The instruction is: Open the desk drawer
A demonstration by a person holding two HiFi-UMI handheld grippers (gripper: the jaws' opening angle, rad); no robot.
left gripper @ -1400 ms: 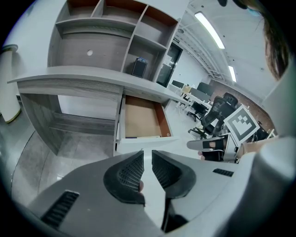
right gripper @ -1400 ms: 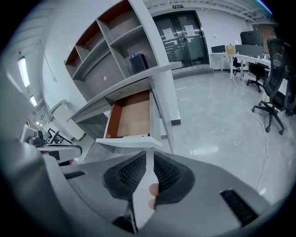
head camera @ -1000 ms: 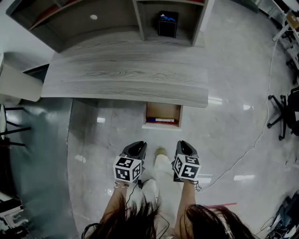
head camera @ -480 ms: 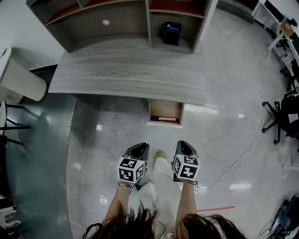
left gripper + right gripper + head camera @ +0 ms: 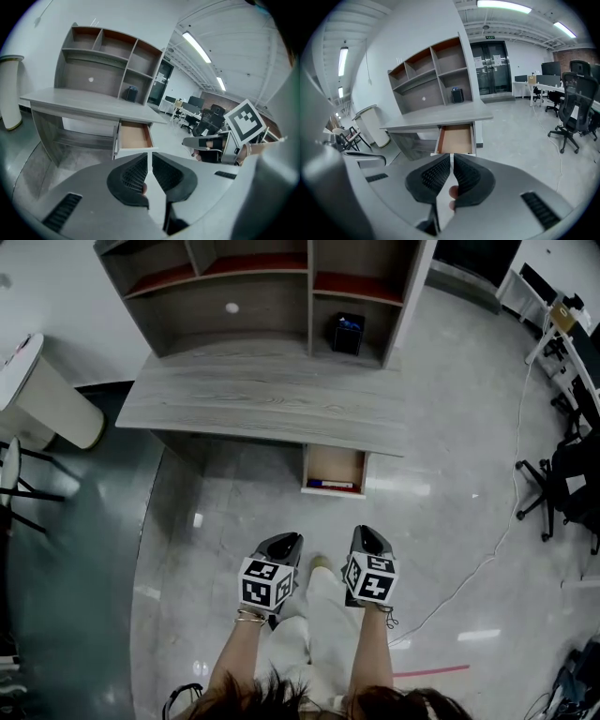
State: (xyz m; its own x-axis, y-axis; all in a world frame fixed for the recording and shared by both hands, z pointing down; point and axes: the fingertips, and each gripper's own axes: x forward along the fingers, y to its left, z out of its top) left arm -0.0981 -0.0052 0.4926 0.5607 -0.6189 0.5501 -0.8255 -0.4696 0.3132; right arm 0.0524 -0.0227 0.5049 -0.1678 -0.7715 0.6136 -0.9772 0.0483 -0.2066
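The left gripper [image 5: 285, 538] hangs over the floor, held low in front of the person. Its jaws have just been closing and are now clenched on nothing, with only a hairline slit between the pads [image 5: 132, 174]. Ahead of it and above its tips runs the desk [image 5: 234, 399], with the shelf [image 5: 187, 306] beyond.

The drawer [image 5: 333, 468] lies ahead of both grippers, between their lines of aim. It is a little to the right of the left one, a little to the left of the right one, and well apart from each. It stands pulled out from under the desk's edge. Its brown bottom is bare except for a thin red and blue thing [image 5: 328, 485] lying against the front wall; what that is I cannot tell.

The right gripper [image 5: 368, 532] matches its partner: its jaws have just been drawn in and are clenched and empty.

Since a second ago the drawer has stayed out just as far. The desk now looks smaller, more of the shelf has come into the head view, and both grippers have lifted away from the drawer. I judge that the opening is done and this is the pull-back, with neither gripper having any hold left to let go.
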